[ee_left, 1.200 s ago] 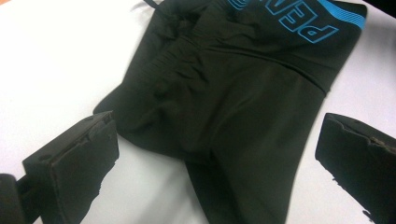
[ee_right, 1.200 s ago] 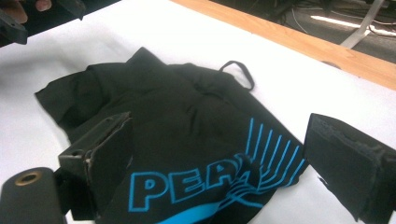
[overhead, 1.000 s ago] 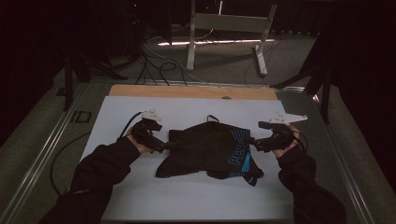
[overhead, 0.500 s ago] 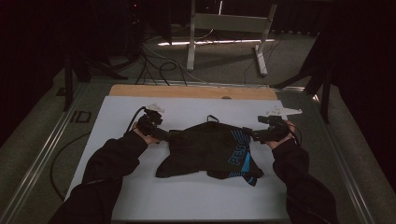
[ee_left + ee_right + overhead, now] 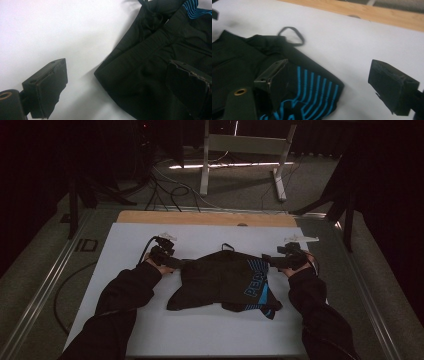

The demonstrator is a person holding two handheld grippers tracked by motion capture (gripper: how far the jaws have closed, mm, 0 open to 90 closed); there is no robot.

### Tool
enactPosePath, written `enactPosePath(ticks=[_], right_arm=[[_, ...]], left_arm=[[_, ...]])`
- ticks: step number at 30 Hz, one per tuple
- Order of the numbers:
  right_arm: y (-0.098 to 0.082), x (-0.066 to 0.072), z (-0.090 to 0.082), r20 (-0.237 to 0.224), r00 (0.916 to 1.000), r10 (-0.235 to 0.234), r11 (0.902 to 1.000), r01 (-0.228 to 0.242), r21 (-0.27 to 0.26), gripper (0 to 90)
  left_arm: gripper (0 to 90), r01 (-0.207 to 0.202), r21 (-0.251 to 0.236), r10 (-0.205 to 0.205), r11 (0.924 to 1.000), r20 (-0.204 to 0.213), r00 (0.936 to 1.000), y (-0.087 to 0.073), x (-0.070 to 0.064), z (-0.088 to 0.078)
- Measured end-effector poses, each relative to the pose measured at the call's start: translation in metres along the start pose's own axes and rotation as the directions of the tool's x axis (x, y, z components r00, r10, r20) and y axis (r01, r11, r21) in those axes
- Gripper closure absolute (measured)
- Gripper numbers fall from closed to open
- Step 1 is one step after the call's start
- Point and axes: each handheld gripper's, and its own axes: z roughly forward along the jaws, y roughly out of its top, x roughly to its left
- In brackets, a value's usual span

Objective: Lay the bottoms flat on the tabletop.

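Shorts (image 5: 227, 280) flat mid-counter (image 5: 210, 330). Both grippers, left (image 5: 172, 261) & right (image 5: 272, 261), moved in vs 1 s ago, jaws apart straddling waistband corners. Prob about to pinch.

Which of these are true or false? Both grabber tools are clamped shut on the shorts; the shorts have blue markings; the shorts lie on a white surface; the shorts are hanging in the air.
1. Both grippers are clamped shut on the shorts. False: the left gripper and the right gripper both stand open, each straddling an edge of the black shorts.
2. The shorts have blue markings. True: blue stripes show near the right gripper.
3. The shorts lie on a white surface. True: they rest on the white table top.
4. The shorts are hanging in the air. False: they lie on the table.
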Motion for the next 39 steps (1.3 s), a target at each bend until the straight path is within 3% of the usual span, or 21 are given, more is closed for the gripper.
enactPosePath(ticks=[4, 10, 18, 25, 26, 28, 31, 34, 36, 39], right_arm=[[-0.007, -0.006, 0.01, 0.015, 0.9989, 0.044, 0.9983, -0.044, 0.038, 17.4], [-0.016, -0.006, 0.024, 0.037, 0.998, 0.051, 0.9938, -0.054, 0.097, 23.2], [-0.026, -0.005, 0.038, 0.048, 0.9977, 0.048, 0.9856, -0.055, 0.16, 31.7], [-0.029, -0.003, 0.042, 0.029, 0.9991, 0.031, 0.9812, -0.036, 0.19, 49.6], [-0.03, -0.003, 0.043, 0.023, 0.9991, 0.036, 0.9809, -0.039, 0.191, 53.4], [-0.029, -0.002, 0.042, 0.024, 0.9993, 0.03, 0.9795, -0.034, 0.198, 64.8], [-0.029, -0.002, 0.042, 0.024, 0.9995, 0.022, 0.9794, -0.027, 0.2, 68.9], [-0.03, -0.002, 0.04, 0.006, 1.0, 0.003, 0.9792, -0.004, 0.203, 80.4], [-0.029, 0.0, 0.039, 0.009, 0.9999, -0.011, 0.9791, 0.008, 0.203, 81.7], [-0.026, 0.003, 0.038, 0.022, 0.9995, -0.022, 0.9806, 0.017, 0.195, 82.4]], left_arm=[[7.3, 0.025, 0.021, -0.025, 0.9995, -0.013, 0.9996, -0.004, 0.004, 0.008], [15.6, 0.053, 0.026, -0.052, 0.9983, -0.012, 0.9986, -0.011, 0.009, 0.02], [27.5, 0.059, 0.021, -0.059, 0.9981, -0.005, 0.9983, -0.015, 0.013, 0.024], [49.3, 0.04, 0.011, -0.04, 0.9991, 0.018, 0.999, -0.017, 0.01, 0.026], [49.3, 0.036, 0.013, -0.036, 0.9993, 0.024, 0.999, -0.017, 0.01, 0.026], [56.2, 0.045, 0.015, -0.045, 0.9989, 0.012, 0.9989, -0.017, 0.01, 0.026], [60.9, 0.045, 0.016, -0.045, 0.9988, 0.011, 0.9989, -0.018, 0.011, 0.026], [72.6, 0.038, 0.015, -0.038, 0.9992, 0.01, 0.9992, -0.018, 0.009, 0.026], [78.8, 0.031, 0.007, -0.031, 0.9995, 0.003, 0.9995, -0.018, 0.008, 0.025], [81.3, 0.017, 0.001, -0.017, 0.9999, -0.009, 0.9998, -0.016, 0.005, 0.023]])
